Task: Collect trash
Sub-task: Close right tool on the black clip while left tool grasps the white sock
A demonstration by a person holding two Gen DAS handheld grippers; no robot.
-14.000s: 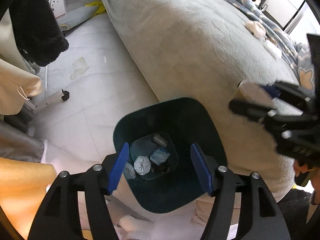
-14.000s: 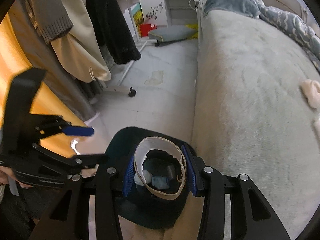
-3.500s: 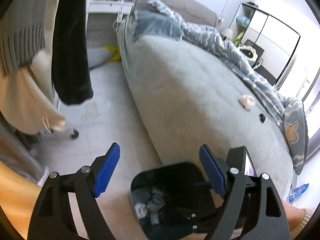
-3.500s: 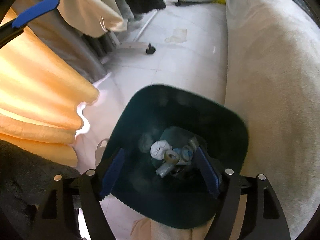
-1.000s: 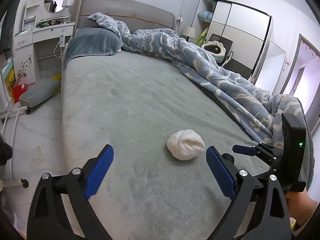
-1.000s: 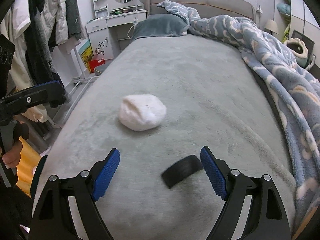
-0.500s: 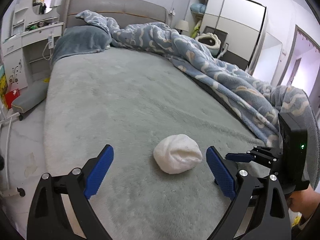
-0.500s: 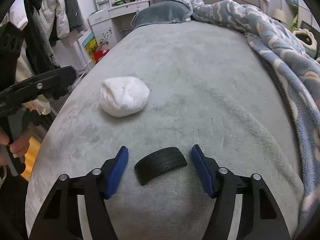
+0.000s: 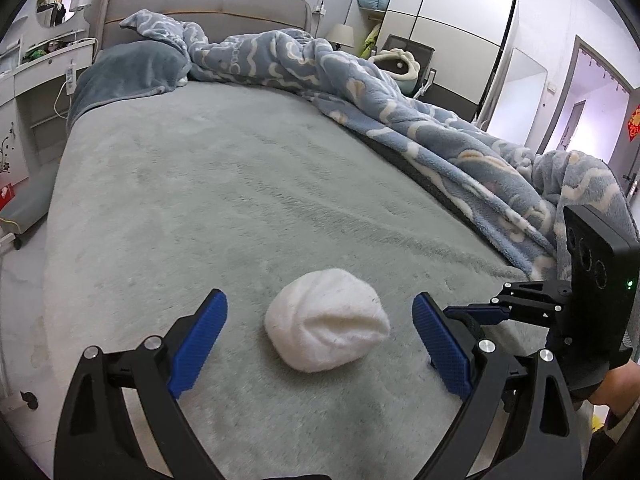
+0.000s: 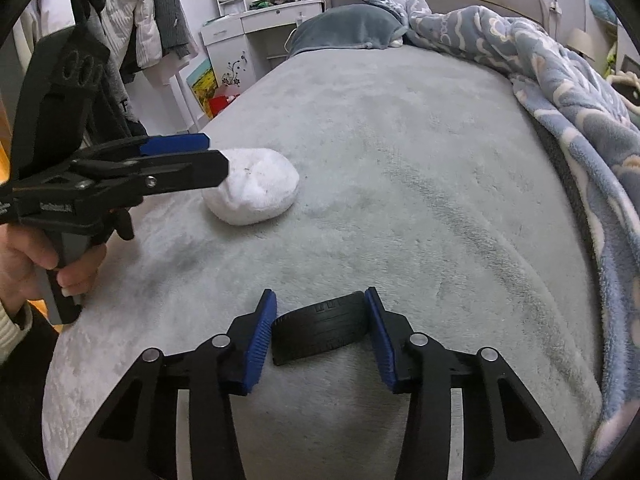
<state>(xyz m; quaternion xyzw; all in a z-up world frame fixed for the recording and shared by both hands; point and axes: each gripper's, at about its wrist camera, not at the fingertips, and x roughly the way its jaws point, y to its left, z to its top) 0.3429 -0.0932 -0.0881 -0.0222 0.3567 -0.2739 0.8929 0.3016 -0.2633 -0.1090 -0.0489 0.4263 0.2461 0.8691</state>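
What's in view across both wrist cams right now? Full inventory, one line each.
white wad: 1, white, on the grey bed, between the left jaws, not gripped
black ring: 1, black, on the bed, between the right jaws
bed cover: 1, grey, fuzzy
blanket: 1, blue with pale pattern, bunched along far side
pillow: 1, dark grey-blue, at headboard
wardrobe: 1, white and grey, far wall
hanging clothes: several, left of bed
left gripper: open
right gripper: closed around the ring

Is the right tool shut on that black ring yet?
Yes: right tool pads touch both ends of the black ring on the bed.
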